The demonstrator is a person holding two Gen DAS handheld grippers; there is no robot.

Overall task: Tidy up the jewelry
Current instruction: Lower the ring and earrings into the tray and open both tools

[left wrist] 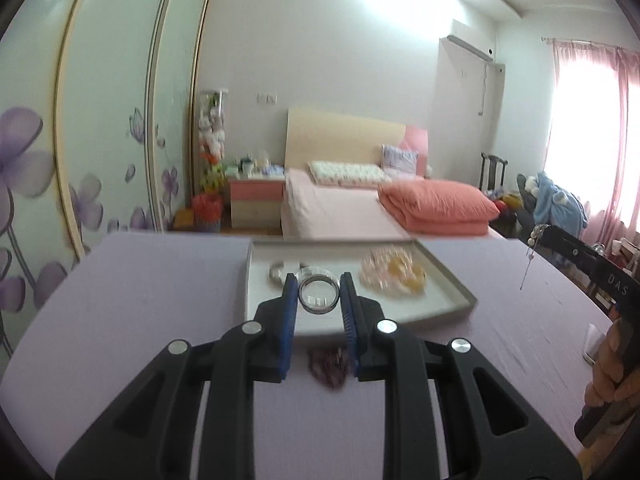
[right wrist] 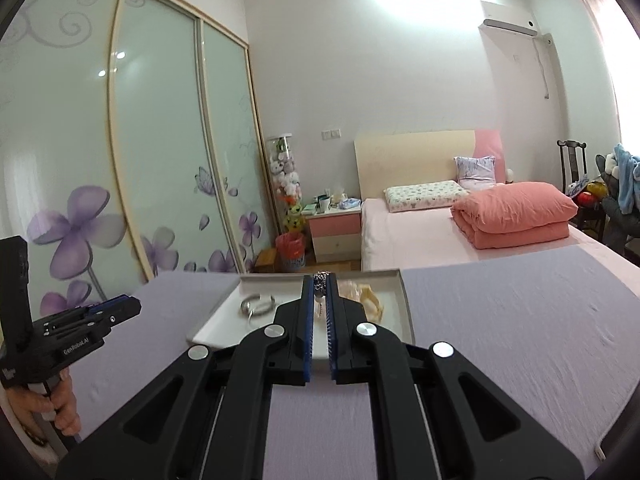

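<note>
Above the lilac worktop (left wrist: pixel 140 300), I pinch a clear bangle (left wrist: pixel 319 294) across its rim in my left gripper (left wrist: pixel 319 294), narrowly parted. My right gripper (right wrist: pixel 319 292), jaws shut, dangles a beaded earring (right wrist: pixel 319 280). Both are lifted, apparently bound for the white tray (left wrist: pixel 448 280).

Both grippers raised, each pinching something.
Left gripper (left wrist: pixel 319 294): jaws narrowly apart, pads pressing a round ring's sides. Right gripper (right wrist: pixel 319 286): jaws closed on a dangling piece at the tips.
</note>
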